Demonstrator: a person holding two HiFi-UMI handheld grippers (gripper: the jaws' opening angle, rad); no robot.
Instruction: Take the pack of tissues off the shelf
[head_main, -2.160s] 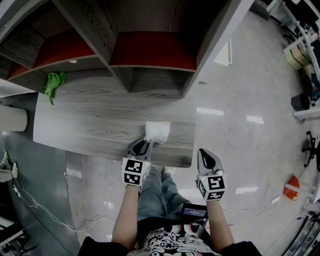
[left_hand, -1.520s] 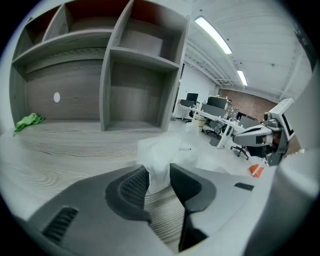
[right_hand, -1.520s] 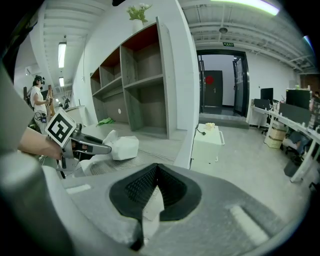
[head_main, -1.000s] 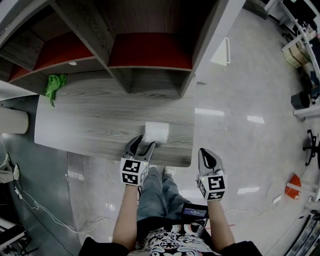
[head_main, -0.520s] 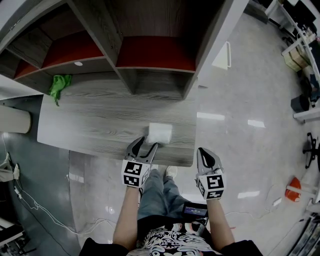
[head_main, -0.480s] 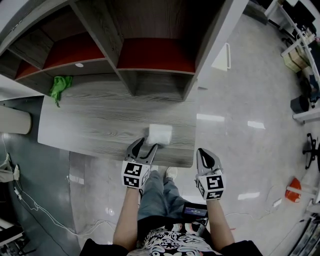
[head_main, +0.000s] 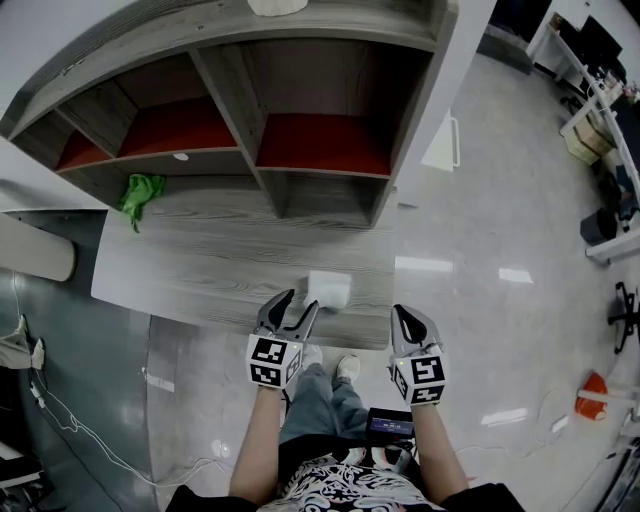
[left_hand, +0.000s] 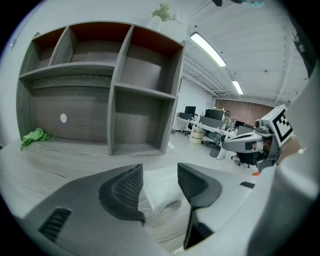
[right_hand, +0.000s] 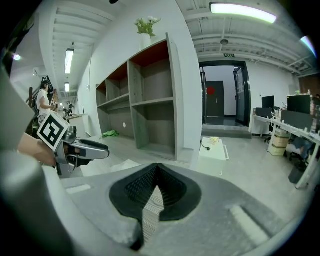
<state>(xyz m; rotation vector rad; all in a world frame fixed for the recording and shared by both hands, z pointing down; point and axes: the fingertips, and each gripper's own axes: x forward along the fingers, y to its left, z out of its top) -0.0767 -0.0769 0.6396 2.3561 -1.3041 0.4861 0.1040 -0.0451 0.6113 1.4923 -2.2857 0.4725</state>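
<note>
Grey left tongs (head_main: 300, 303) stand wide and empty. White plastic-wrapped pack of tissues (head_main: 330, 288) lies just ahead of the tips on the grey wood-grain bench (head_main: 190, 265), near its front edge; right tongs (head_main: 402, 316) pinched together, empty. Pack is clear of the grey cubby shelf (head_main: 330, 195), so the task looks done.

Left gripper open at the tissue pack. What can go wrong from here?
The tissue pack looks soft, and only its near corner seems to lie between the left gripper's open fingers: closing may pinch just wrapper and slip. It lies near the board's front edge, so a nudge could push it off.
</note>
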